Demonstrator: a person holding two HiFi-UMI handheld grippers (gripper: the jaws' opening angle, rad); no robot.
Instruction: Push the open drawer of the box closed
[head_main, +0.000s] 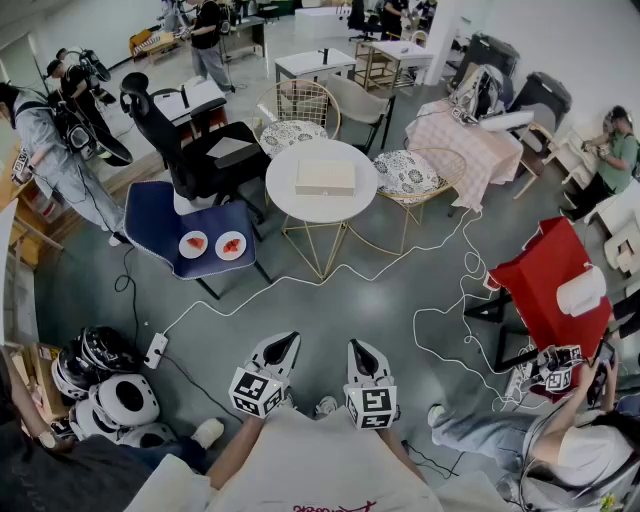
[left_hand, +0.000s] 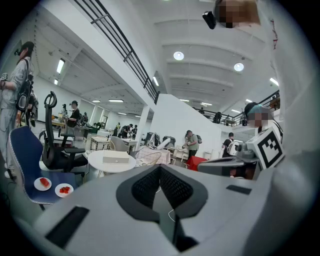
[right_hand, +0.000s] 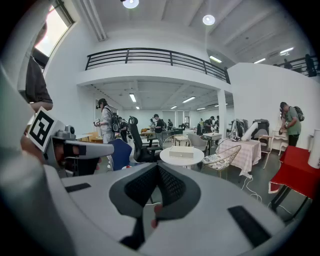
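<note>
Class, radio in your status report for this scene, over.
Left hand-held gripper, right hand-held gripper: shut, empty. Box on round table, far off. Cable crosses floor between.

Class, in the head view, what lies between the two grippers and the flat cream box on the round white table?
Grey floor crossed by a white cable, then gold wire table legs, as the head view shows.

I am holding 2 grippers side by side, low in front of my torso, both pointing forward and tilting slightly downward. The left gripper is sitting with its jaws pressed together, nothing between them. The right gripper is likewise sitting closed and empty. My left forearm is angling inward behind its gripper.
</note>
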